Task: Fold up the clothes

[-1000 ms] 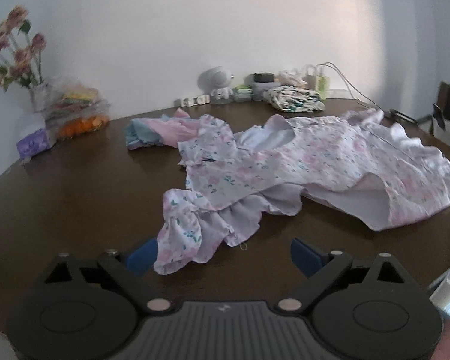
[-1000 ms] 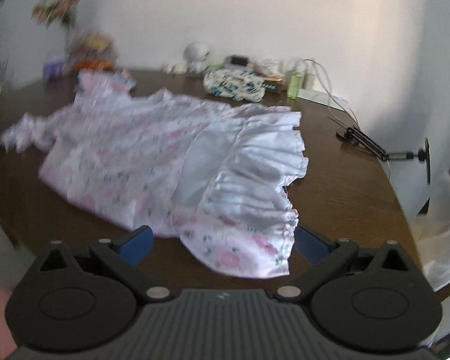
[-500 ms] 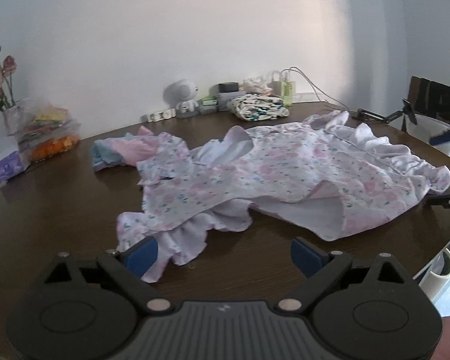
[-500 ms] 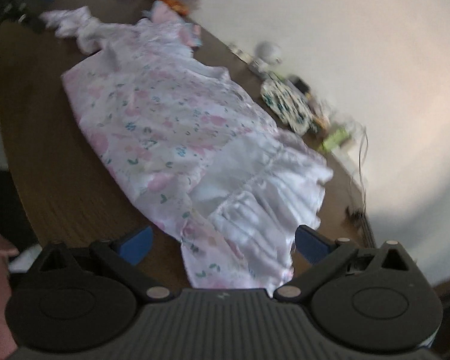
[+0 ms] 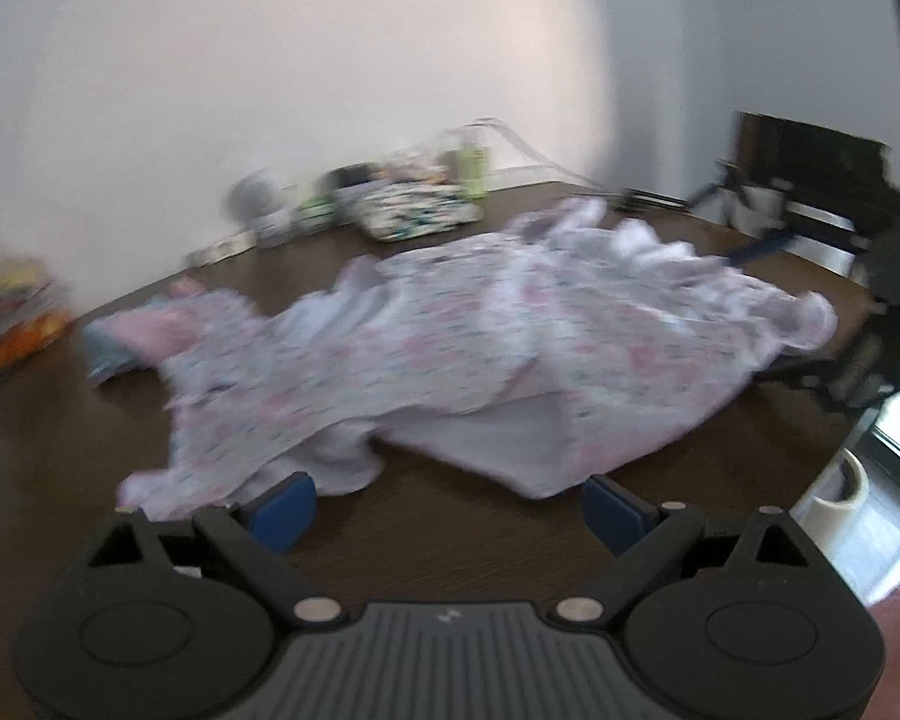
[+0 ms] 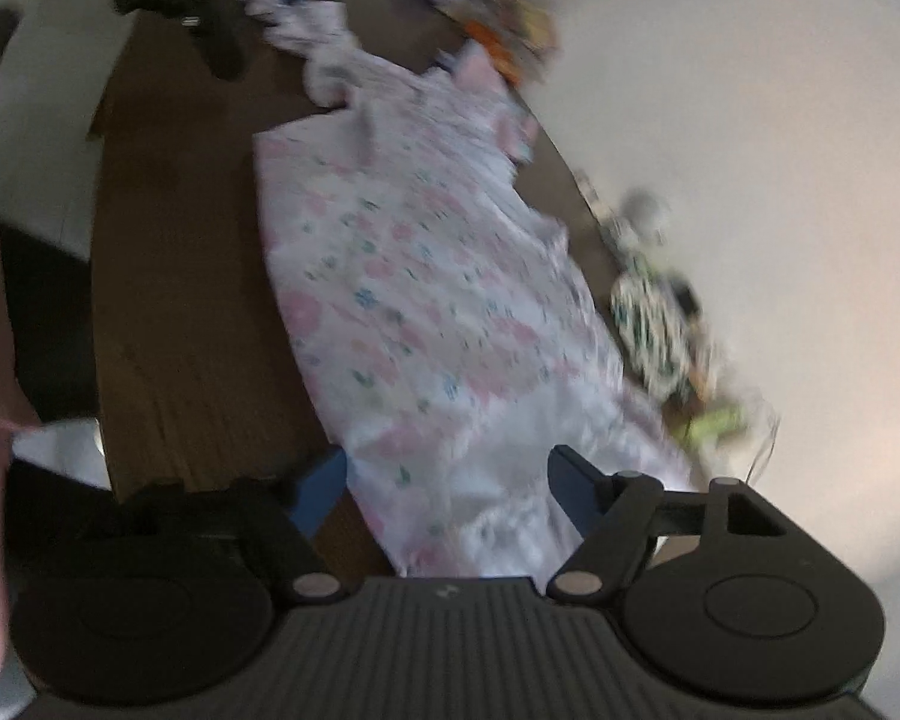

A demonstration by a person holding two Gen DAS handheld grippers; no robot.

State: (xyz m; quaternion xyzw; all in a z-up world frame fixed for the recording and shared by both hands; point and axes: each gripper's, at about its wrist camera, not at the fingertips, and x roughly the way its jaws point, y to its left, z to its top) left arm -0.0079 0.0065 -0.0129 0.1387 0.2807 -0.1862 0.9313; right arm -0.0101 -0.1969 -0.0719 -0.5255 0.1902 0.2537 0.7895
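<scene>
The floral dress [image 5: 450, 348] lies spread across the dark wooden table [image 5: 90, 420], lengthwise between the two grippers, its pale lining showing where the near edge has turned over and its ruffled hem bunched toward the right gripper's end. It is not yet folded, and neither tool holds it

The left gripper [image 5: 447, 507] sits low over the near edge of the table with its blue fingers [image 5: 282, 507] spread wide; the left one is just beside the ruffled sleeve, and nothing lies between the pads. That placement looks like lining up on the sleeve end for a pinch

The right gripper [image 6: 447, 495] straddles the hem, and its view is strongly tilted, which suggests the wrist is rolled to bring the jaws across the edge of the cloth. Its jaws have just been closing, with the hem fabric between them, but the pads do not yet appear to press on it, so I judge the grip unfinished

Behind the dress, a folded patterned garment [image 5: 417, 216] and small clutter sit along the wall, and a pink and blue garment [image 5: 144, 336] lies near the collar end; both views are blurred
</scene>
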